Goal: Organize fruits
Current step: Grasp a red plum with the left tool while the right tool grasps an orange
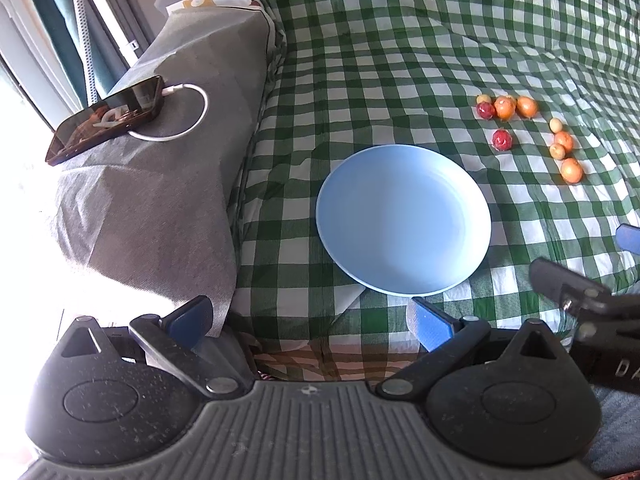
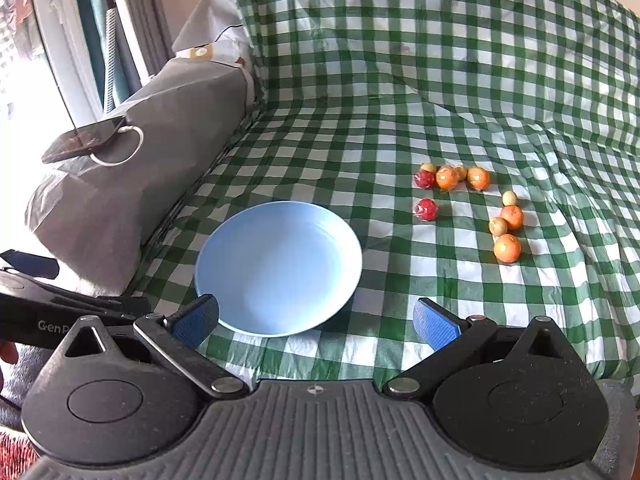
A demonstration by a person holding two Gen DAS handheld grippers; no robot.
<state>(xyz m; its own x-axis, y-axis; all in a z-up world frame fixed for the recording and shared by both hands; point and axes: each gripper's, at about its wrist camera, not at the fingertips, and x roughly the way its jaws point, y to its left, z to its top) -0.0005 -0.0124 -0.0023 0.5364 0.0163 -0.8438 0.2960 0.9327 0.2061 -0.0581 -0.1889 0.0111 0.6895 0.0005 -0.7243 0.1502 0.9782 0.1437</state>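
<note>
Green-checked cloth (image 2: 400,80) carries the blue plate (image 2: 280,268) near me, the small fruits (image 2: 472,204) scattered beyond-right of it, while my left gripper (image 1: 312,316) and right gripper (image 2: 316,320) hover spread, grasping nothing.

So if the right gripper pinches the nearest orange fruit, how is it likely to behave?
The nearest orange fruit looks round and smooth, so it would probably roll if nudged on the creased checked cloth. It seems small and likely light. The right gripper, open wide, may squirt it sideways unless centred.
</note>
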